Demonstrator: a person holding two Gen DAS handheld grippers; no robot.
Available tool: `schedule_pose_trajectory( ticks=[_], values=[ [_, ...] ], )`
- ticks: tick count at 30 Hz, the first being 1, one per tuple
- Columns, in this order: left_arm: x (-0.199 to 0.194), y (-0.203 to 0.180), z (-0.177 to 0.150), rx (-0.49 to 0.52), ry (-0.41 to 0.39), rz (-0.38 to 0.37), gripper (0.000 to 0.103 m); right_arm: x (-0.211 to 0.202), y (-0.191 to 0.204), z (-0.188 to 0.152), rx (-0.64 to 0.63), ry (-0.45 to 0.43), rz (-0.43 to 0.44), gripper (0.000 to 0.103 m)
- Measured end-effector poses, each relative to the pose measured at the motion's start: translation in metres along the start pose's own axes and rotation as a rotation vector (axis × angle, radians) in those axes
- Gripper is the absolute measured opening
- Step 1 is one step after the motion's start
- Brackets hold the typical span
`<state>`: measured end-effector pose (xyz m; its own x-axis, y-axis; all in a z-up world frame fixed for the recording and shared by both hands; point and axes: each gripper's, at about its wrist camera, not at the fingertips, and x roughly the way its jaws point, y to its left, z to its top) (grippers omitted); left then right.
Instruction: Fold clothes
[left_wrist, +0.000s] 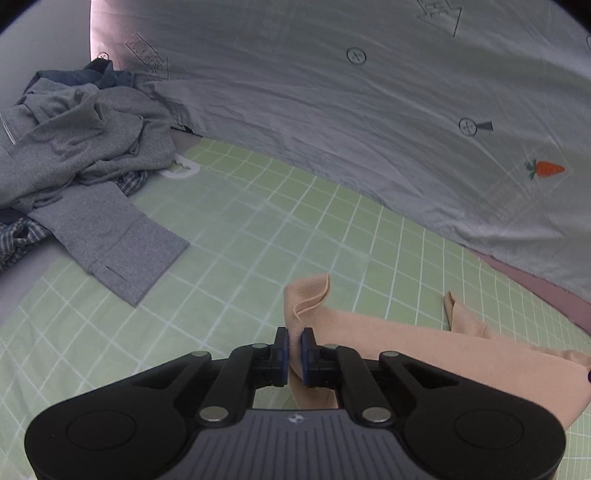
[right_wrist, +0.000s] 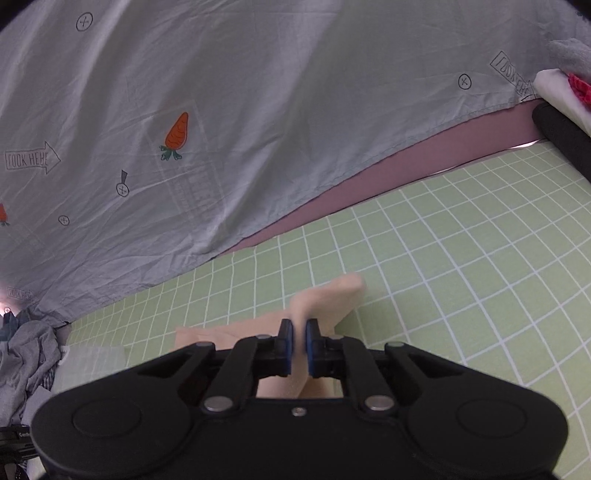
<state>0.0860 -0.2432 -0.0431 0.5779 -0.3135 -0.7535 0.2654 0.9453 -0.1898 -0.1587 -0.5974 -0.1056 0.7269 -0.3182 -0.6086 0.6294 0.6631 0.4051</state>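
Both grippers are clamped on the peach garment (left_wrist: 388, 343) now. The left gripper (left_wrist: 294, 338) pinches its edge near a curled corner, pads pressed tight on the cloth. The right gripper (right_wrist: 299, 328) nips another fold of it, lifted off the green checked sheet (right_wrist: 461, 266). A grey pile of clothes (left_wrist: 81, 147) sits off to the left, below the carrot-print cloth (left_wrist: 332, 110).

Each camera rides just behind its tool, looking forward and steeply down along the fingers, close over the green checked sheet (left_wrist: 229, 221). The left view has the grey clothes pile (left_wrist: 74, 147) at ten o'clock. The right view has it at eight o'clock (right_wrist: 29, 354) — both share the peach garment (left_wrist: 406, 350) and the carrot-print sheet (right_wrist: 221, 110).
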Motion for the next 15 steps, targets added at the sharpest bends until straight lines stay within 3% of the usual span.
schedule_pose_trajectory(
  ticks=[4, 9, 11, 12, 13, 15],
  values=[
    [0.003, 0.017, -0.002, -0.025, -0.017, 0.060, 0.008, 0.004, 0.016, 0.007, -0.018, -0.014, 0.071, 0.004],
    [0.050, 0.042, -0.018, -0.082, 0.092, 0.128, 0.008, 0.046, 0.043, -0.012, -0.130, 0.061, 0.089, 0.005],
    [0.060, 0.046, -0.023, -0.073, 0.121, 0.138, 0.008, 0.058, 0.046, -0.017, -0.150, 0.091, 0.062, 0.009],
    [0.062, 0.046, -0.024, -0.072, 0.124, 0.137, 0.008, 0.063, 0.047, -0.018, -0.160, 0.103, 0.039, 0.020],
    [0.063, 0.045, -0.025, -0.065, 0.127, 0.136, 0.009, 0.060, 0.047, -0.018, -0.164, 0.099, 0.020, 0.025],
    [0.064, 0.043, -0.027, -0.054, 0.129, 0.138, 0.009, 0.046, 0.046, -0.017, -0.174, 0.072, 0.008, 0.024]
  ],
)
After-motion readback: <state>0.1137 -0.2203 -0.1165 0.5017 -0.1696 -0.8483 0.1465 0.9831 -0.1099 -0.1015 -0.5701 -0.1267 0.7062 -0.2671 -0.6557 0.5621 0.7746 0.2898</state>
